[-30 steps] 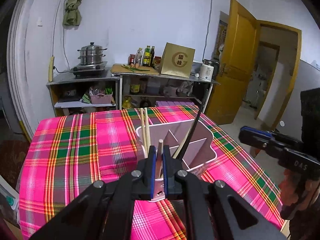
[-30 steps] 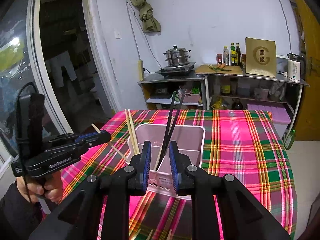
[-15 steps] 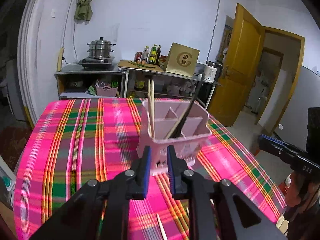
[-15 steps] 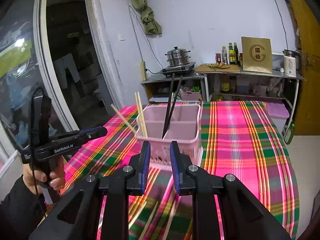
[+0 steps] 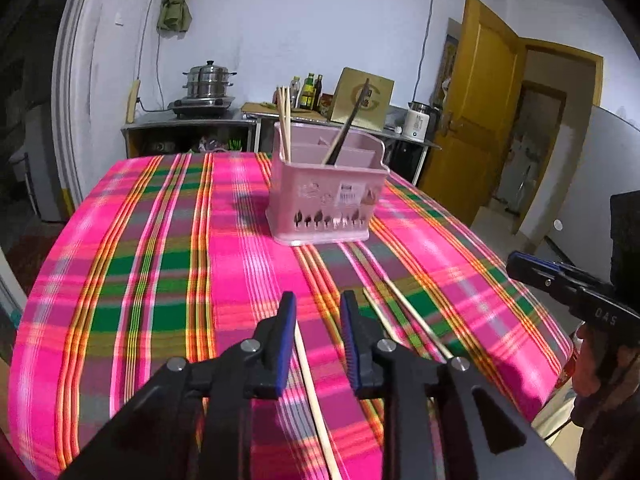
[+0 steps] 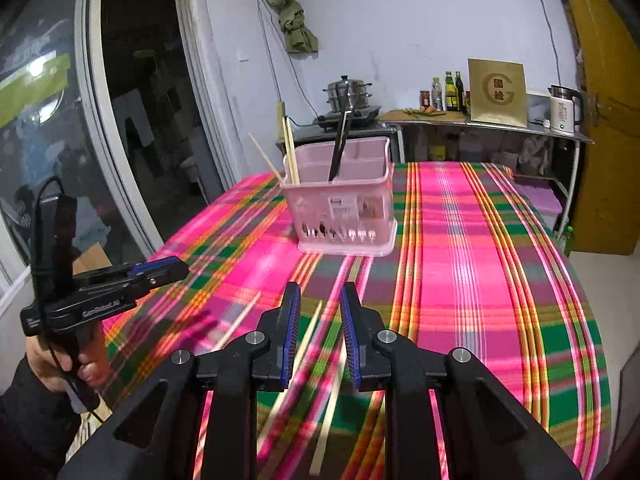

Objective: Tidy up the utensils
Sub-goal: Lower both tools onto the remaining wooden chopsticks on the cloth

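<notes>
Left gripper [image 5: 317, 300] and right gripper [image 6: 319, 292] both angled downward short of the pink caddy [image 5: 326, 196] — jaws parted, nothing clamped, left jaws just opening — right one held further right.

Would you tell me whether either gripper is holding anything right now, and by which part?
Nothing is held. The left gripper and right gripper are both open above loose chopsticks on the table.

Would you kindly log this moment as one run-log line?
left gripper: open, just opened, over loose chopstick | right gripper: open, empty | pink caddy: holds chopsticks | more chopsticks on tablecloth
</notes>
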`<state>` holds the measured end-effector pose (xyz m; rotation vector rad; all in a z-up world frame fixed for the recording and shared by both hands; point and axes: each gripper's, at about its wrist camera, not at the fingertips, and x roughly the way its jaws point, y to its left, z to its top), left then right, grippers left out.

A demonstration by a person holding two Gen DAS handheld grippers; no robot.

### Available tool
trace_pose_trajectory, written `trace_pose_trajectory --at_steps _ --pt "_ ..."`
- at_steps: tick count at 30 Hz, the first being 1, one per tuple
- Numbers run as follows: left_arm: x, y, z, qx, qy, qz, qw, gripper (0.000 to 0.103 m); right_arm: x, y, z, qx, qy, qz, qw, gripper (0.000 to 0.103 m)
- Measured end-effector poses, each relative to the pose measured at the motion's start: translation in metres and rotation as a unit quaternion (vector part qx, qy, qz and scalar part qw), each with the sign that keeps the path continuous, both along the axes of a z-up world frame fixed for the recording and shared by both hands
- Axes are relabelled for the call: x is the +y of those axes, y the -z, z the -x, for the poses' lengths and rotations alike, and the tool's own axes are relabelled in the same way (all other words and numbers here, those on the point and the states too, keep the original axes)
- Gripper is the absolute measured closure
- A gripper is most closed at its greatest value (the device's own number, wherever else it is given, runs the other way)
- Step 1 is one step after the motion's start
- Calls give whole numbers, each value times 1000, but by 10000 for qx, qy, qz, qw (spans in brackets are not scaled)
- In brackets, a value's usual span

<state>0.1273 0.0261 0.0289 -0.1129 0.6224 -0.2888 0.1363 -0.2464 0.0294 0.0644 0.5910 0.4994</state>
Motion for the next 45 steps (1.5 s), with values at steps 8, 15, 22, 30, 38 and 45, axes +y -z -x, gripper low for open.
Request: trace_pose_trajectory --at_steps 8,15,22,30,38,45 --pt "-2 18 15 271 -107 -96 9995 76 0 18 10 220 101 88 9997 82" --pt "-6 33 1 561 -183 -314 9978 75 7 31 -1 409 120 273 9987 82" --pt "-12 45 -22 864 -189 -488 9949 75 15 42 -18 595 188 463 9970 82" --pt "-14 58 -48 1180 -220 -644 9907 76 28 52 -43 827 159 657 9943 82" --pt "-17 66 -63 1369 -201 -765 9874 76 43 60 -64 1018 172 805 9914 82" --pt "-19 69 -69 1419 -174 -845 9861 76 69 68 -77 1172 -3 1020 9878 82"
